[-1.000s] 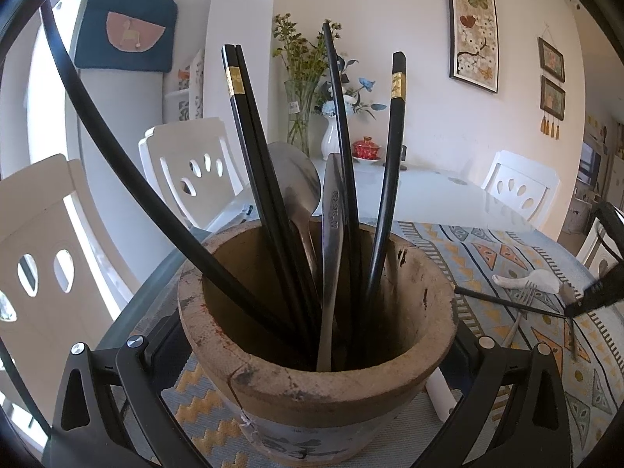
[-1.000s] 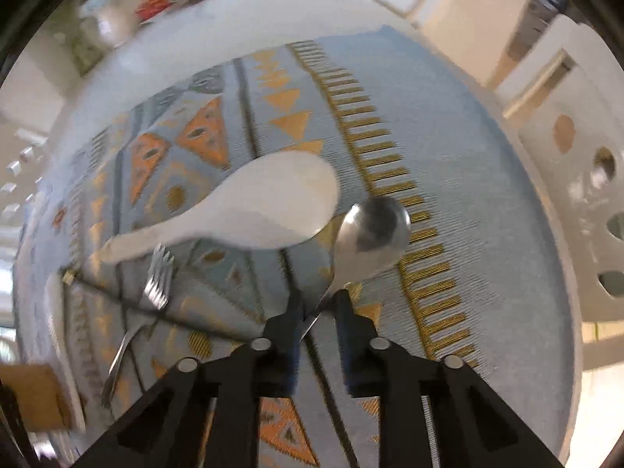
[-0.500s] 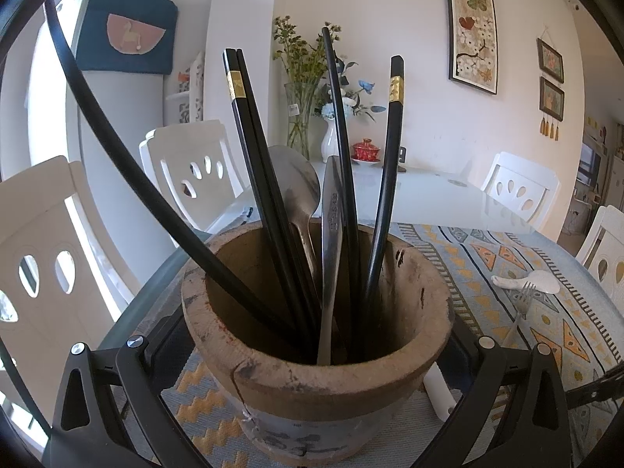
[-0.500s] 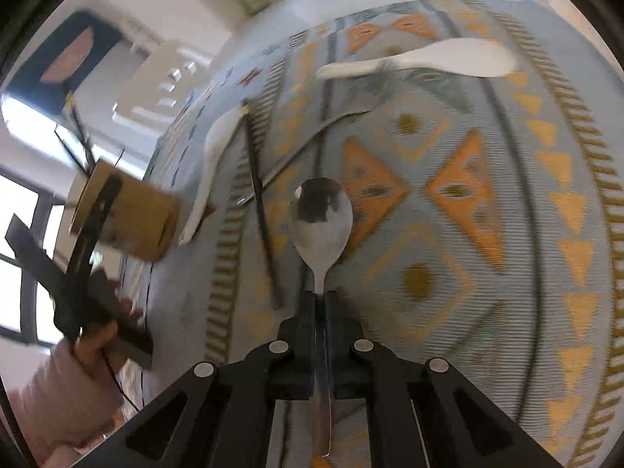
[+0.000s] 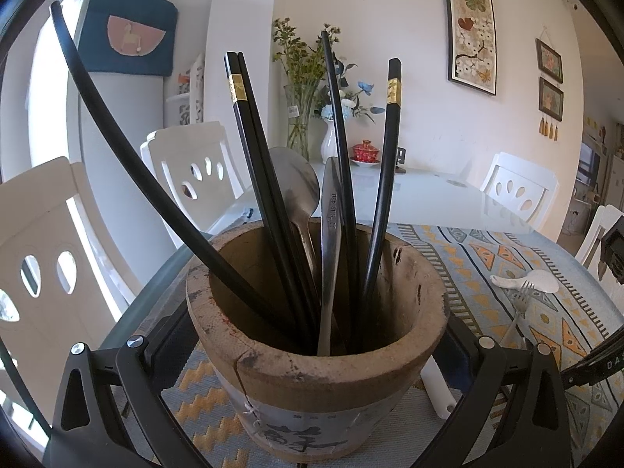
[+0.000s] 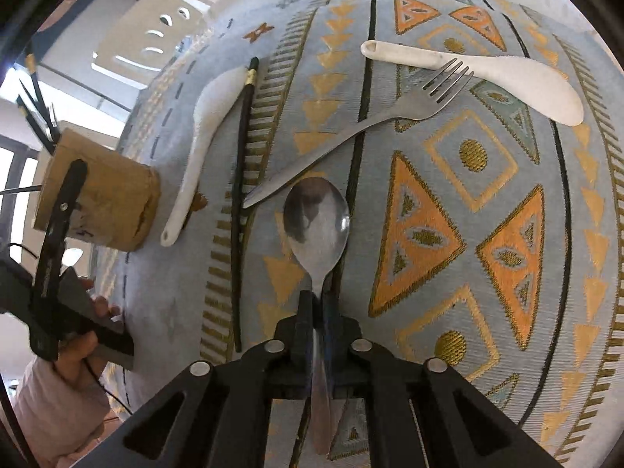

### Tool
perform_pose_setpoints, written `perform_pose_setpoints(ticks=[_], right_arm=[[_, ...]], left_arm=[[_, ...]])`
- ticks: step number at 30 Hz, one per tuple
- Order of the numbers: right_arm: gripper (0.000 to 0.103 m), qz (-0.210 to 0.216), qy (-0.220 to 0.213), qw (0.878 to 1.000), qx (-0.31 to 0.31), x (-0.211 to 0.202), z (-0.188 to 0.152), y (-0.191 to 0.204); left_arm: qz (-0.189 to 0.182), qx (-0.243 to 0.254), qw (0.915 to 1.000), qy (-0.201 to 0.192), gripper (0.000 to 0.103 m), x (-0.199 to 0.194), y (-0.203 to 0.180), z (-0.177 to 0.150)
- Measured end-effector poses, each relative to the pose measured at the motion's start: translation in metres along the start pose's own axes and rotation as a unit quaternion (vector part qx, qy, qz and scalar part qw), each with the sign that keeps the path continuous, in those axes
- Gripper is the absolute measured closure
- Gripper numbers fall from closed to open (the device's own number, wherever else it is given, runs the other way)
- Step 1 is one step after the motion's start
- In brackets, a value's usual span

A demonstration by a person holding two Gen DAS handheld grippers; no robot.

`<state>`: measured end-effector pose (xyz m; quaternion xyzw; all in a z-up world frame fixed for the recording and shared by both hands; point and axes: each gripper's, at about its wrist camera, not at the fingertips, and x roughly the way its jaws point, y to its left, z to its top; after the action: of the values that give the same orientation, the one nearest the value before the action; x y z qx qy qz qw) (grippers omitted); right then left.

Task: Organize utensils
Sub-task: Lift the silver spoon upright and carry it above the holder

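So we're holding the worn brown clay pot point(image 5: 312, 355) between the two black fingers of our left gripper point(image 5: 312, 397), one finger on each side of it, pressed right up against its walls, and it's sitting on the blue and orange patterned tablecloth point(image 6: 487, 202). The pot is already carrying a bunch of black chopsticks with gold bands point(image 5: 249, 156) plus a couple of steel handles point(image 5: 330, 241) (one is stamped with lettering), all leaning every which way. Over on the other side, our right gripper point(image 6: 316, 304) is clamping down tight on the neck of a shiny stainless steel spoon point(image 6: 316, 222), bowl pointing away from us and the handle running back between the fingers. The spoon is hanging over the cloth, just beside the handle end of a steel fork point(image 6: 351, 132) that's lying diagonally. A white plastic rice paddle point(image 6: 479, 74) is lying under the fork's tines, a white ceramic soup spoon point(image 6: 202, 136) is resting near the pot, and a lone black chopstick point(image 6: 240, 179) is lying right alongside it. White dining chairs point(image 5: 195, 163) are standing around the table.
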<state>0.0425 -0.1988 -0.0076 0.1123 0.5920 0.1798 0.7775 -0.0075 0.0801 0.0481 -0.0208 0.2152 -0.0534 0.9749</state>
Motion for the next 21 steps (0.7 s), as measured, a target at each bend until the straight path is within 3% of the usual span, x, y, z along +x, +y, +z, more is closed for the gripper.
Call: perform_pose_setpoints(ticks=[2,9,21], right_arm=[[0.099,-0.001,-0.014,1.000,-0.005,-0.001,0.000,0.004],[0.099,0.078,-0.061,0.995,-0.017,-0.021,-0.013,0.014],[0.099,0.122,-0.121,0.979,-0.107,-0.042,-0.018,0.056]], left_arm=[[0.000,0.000,1.0000,0.000,0.000,0.000,0.000,-0.001],[0.000,0.000,1.0000,-0.001,0.000,0.000,-0.001,-0.001],[0.002,0.002,1.0000,0.004,0.000,0.002,-0.002,-0.001]])
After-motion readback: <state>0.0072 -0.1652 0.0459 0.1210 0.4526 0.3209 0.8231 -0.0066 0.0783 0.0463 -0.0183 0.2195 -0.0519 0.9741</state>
